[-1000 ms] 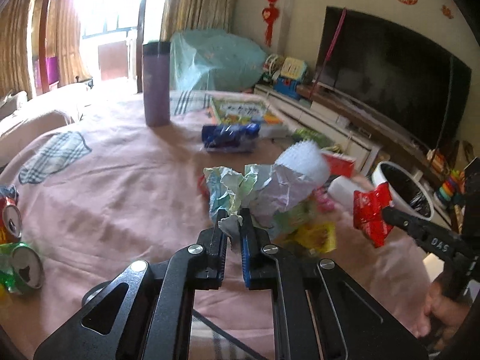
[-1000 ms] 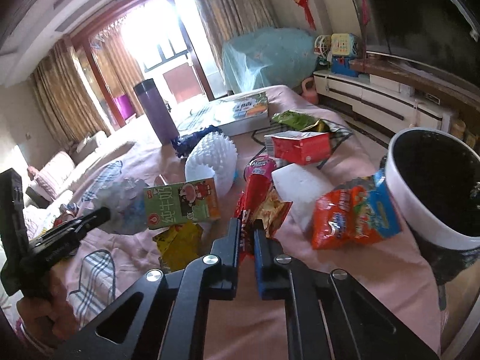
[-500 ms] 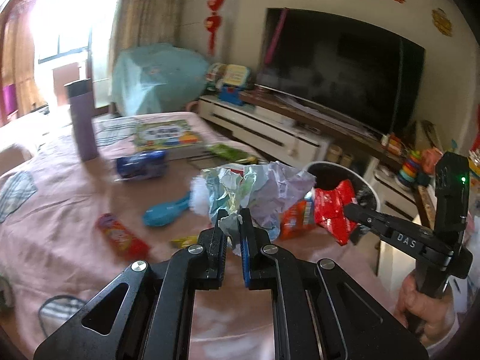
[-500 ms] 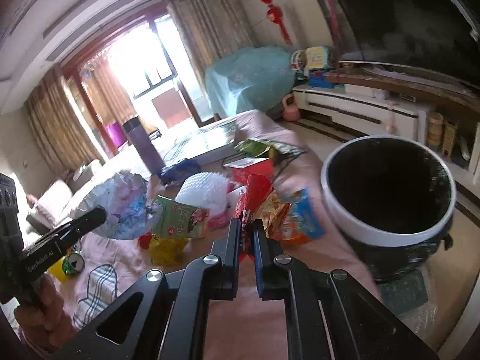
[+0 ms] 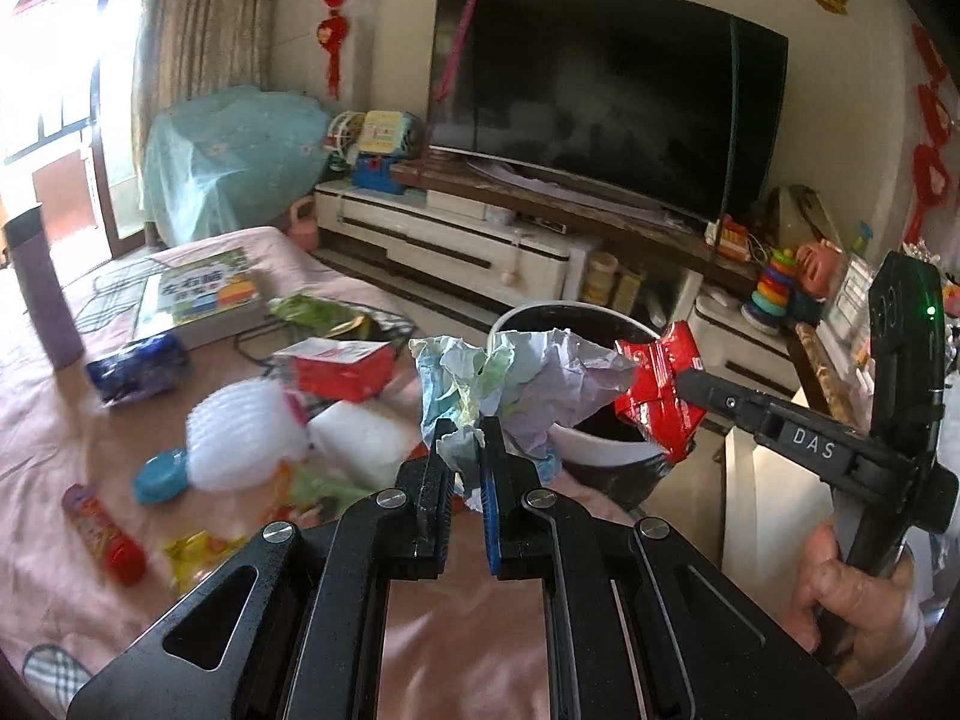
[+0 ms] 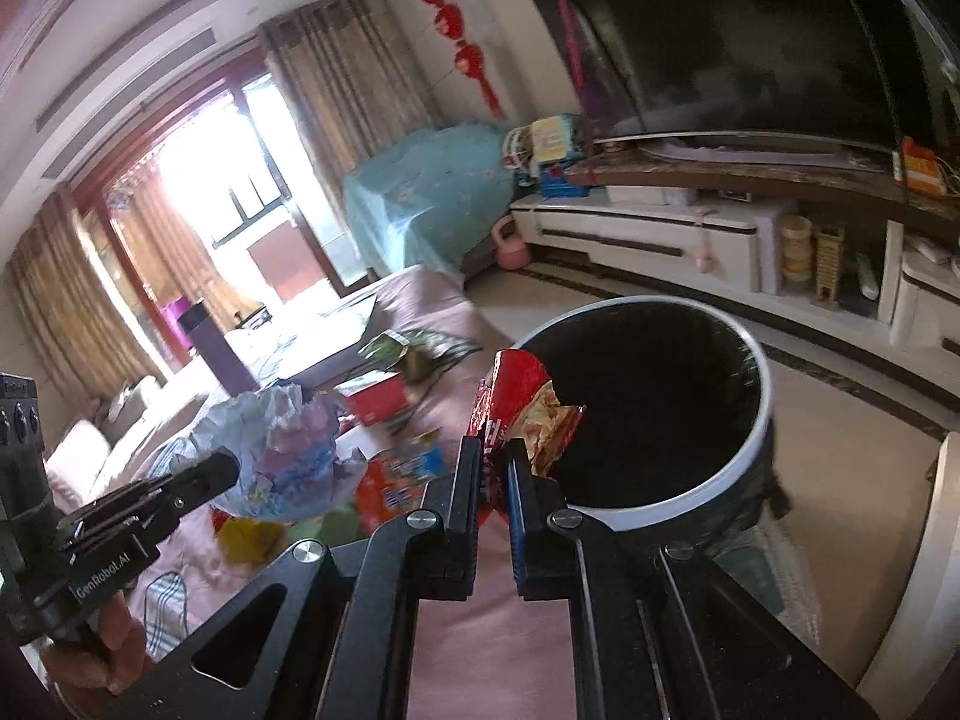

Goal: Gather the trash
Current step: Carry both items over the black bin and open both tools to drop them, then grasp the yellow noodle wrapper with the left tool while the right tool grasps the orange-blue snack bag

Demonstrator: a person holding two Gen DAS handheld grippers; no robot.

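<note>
The round black bin with a white rim stood beside the pink-covered counter. The left gripper clamped crumpled pale paper, short of the rim. The right gripper, nearer, pinched a red foil wrapper at the rim.

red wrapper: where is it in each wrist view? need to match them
Left wrist: red wrapper right of centre, clamped in the right tongs coming in from the right, in front of the bin.
Right wrist: red wrapper centre, in its own tongs, at the bin's left edge.
Shared landmark: white-rimmed bin.
</note>
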